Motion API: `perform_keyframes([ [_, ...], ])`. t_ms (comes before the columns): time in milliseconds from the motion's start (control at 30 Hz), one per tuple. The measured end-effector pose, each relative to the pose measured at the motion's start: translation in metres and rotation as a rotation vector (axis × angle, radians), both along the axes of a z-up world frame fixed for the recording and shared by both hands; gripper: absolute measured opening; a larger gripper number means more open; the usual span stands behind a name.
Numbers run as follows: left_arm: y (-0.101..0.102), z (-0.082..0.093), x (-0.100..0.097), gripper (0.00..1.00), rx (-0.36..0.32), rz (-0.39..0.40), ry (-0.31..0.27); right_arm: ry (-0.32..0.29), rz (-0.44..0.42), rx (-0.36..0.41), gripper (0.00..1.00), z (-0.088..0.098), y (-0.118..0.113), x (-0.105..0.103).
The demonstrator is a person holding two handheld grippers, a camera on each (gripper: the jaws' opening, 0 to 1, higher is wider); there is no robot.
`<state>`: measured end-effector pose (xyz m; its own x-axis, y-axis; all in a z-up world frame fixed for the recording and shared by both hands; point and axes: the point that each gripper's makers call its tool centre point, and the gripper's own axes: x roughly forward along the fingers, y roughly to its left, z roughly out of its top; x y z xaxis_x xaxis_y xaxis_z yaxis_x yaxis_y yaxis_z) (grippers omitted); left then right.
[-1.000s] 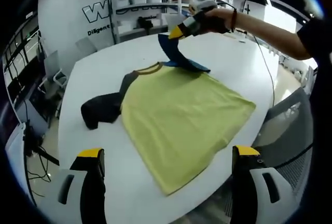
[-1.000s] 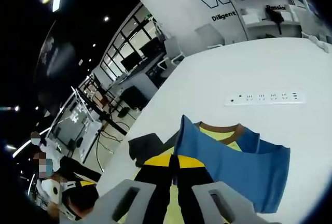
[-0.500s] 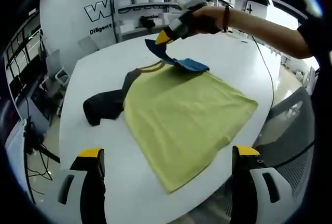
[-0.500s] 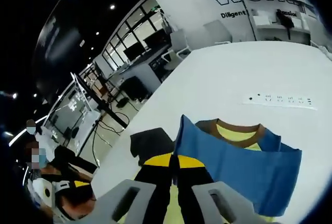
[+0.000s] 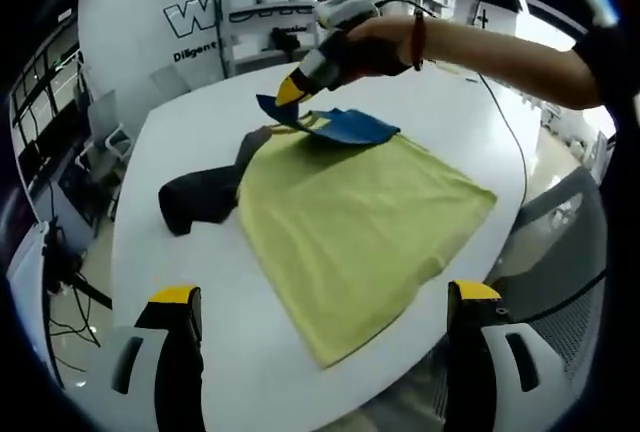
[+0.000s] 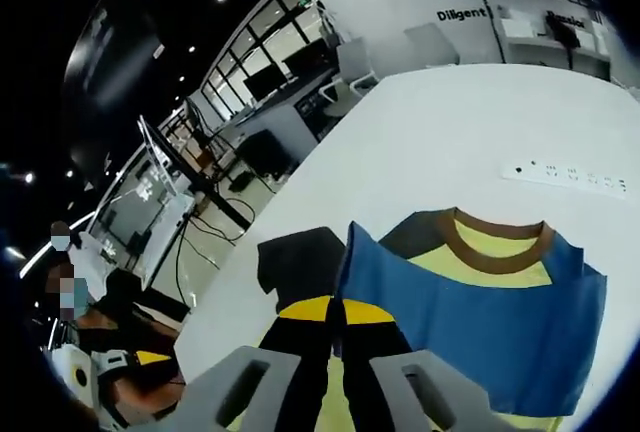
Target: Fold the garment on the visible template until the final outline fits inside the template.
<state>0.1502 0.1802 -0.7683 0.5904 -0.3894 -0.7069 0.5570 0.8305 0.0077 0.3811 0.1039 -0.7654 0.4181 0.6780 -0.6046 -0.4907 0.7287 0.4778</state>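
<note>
Left gripper view takes in the white table [image 5: 200,132], round-edged and spreading from 6 o'clock to 12 o'clock, with a power strip [image 6: 570,174] set into it in the right gripper view. On it lies the garment [image 5: 350,227], a yellow T-shirt with a brown collar [image 6: 495,242], its body flat at the centre of the view. No template outline can be made out on the table. 1 dark sleeve [image 5: 200,197] stays spread at 9 o'clock.

The blue sleeve [image 5: 345,124] is what has changed: over the last second it has gone from hanging high above the table to being carried across toward 10 o'clock and lowered, so it now drapes over the shoulder near the collar. Judging by that, the 1st sleeve fold is nearly laid; release and flattening remain, then the dark sleeve and the body folds.

The right gripper [image 5: 292,89], held in the person's hand [image 5: 370,44], is clamped shut on the blue sleeve's edge; its own view shows the black-and-yellow tips pinched together on the cloth. The left gripper [image 5: 320,297] hangs idle at 6 o'clock, jaws spread wide apart, holding nothing.
</note>
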Motion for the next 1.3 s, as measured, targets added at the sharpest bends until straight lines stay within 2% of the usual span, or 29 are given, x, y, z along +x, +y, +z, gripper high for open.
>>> perform_keyframes([
  [200, 0.005, 0.0, -0.002, 0.99, 0.005, 0.013, 0.001, 0.023, 0.039, -0.025, 0.0, -0.019, 0.012, -0.005],
  [533, 0.009, 0.003, -0.001, 0.99, 0.005, 0.02, -0.007, 0.025, 0.08, -0.067, 0.0, -0.054, 0.025, -0.004],
  [600, 0.009, 0.003, 0.002, 0.99, 0.012, 0.015, -0.019, 0.02, 0.08, -0.097, 0.0, -0.063, 0.024, -0.003],
  [733, 0.009, 0.003, 0.003, 0.99, 0.016, 0.01, -0.016, 0.038, 0.108, -0.087, 0.0, -0.074, 0.031, -0.008],
  [967, 0.011, 0.001, 0.002, 0.99, 0.01, 0.015, -0.014, 0.077, 0.118, -0.078, 0.0, -0.086, 0.036, -0.013],
  [1000, 0.011, 0.001, 0.002, 0.99, 0.011, 0.016, -0.015, 0.08, 0.09, -0.063, 0.0, -0.085, 0.037, -0.012],
  [1100, 0.012, 0.0, 0.0, 0.99, 0.006, 0.021, -0.009, 0.063, 0.1, -0.025, 0.0, -0.077, 0.042, -0.013],
  [1133, 0.012, 0.0, -0.001, 0.99, 0.007, 0.021, -0.009, 0.049, 0.108, -0.009, 0.03, -0.073, 0.044, -0.014],
  [1267, 0.015, 0.002, 0.0, 0.99, 0.012, 0.027, -0.01, -0.005, 0.1, 0.011, 0.3, -0.059, 0.043, -0.01],
  [1300, 0.017, 0.003, 0.001, 0.99, 0.012, 0.031, -0.013, -0.02, 0.095, 0.015, 0.34, -0.055, 0.041, -0.009],
])
